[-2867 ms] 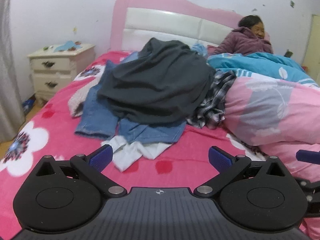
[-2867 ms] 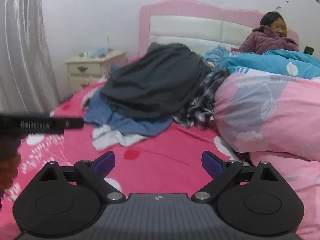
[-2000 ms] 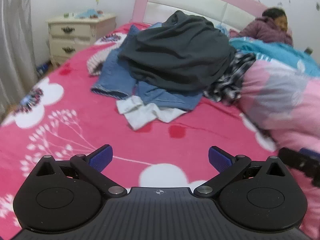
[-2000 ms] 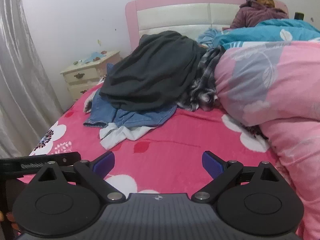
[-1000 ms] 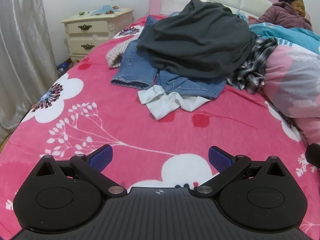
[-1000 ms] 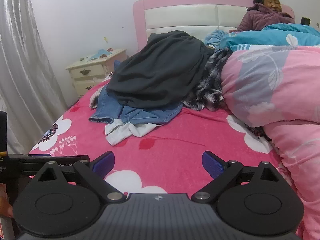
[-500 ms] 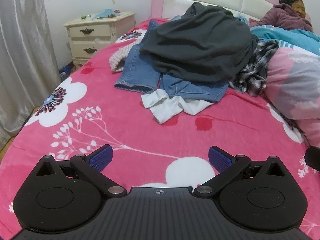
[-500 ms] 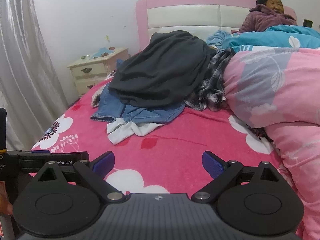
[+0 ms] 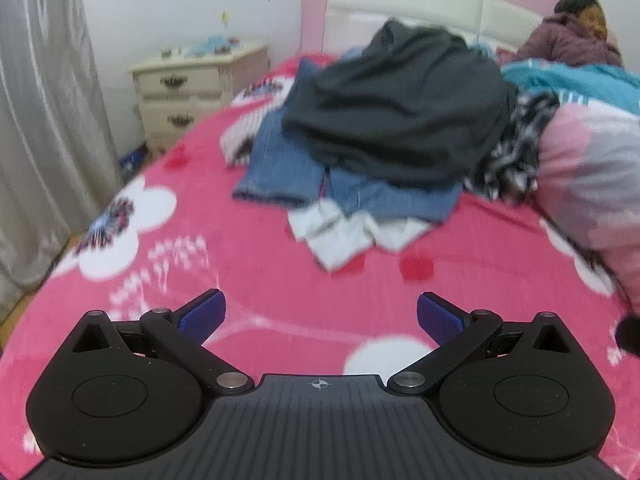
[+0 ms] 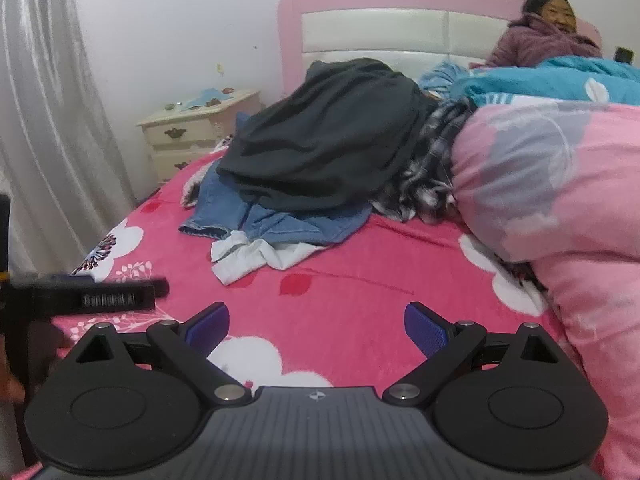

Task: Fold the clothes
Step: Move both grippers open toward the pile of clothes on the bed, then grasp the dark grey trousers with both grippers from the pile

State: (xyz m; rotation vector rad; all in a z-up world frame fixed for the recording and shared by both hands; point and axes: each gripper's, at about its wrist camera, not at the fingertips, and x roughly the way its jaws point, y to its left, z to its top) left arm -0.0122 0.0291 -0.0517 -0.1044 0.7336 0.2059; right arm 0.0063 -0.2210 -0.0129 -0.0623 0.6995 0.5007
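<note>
A fuzzy pink floral blanket (image 9: 280,280) fills mid-frame. On it, upper centre, a rumpled clothes pile (image 9: 384,136): dark grey cloth over denim and white fabric. Left gripper (image 9: 321,316) and right gripper (image 10: 317,325), both spread empty, sit low in frame, well apart from it.

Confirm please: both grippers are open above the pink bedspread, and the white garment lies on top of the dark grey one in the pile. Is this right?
Not quite. The white garment lies at the bottom front of the pile, under the jeans; the dark grey garment is on top, as the right wrist view shows. Both the left gripper and right gripper are open above the bedspread.
</note>
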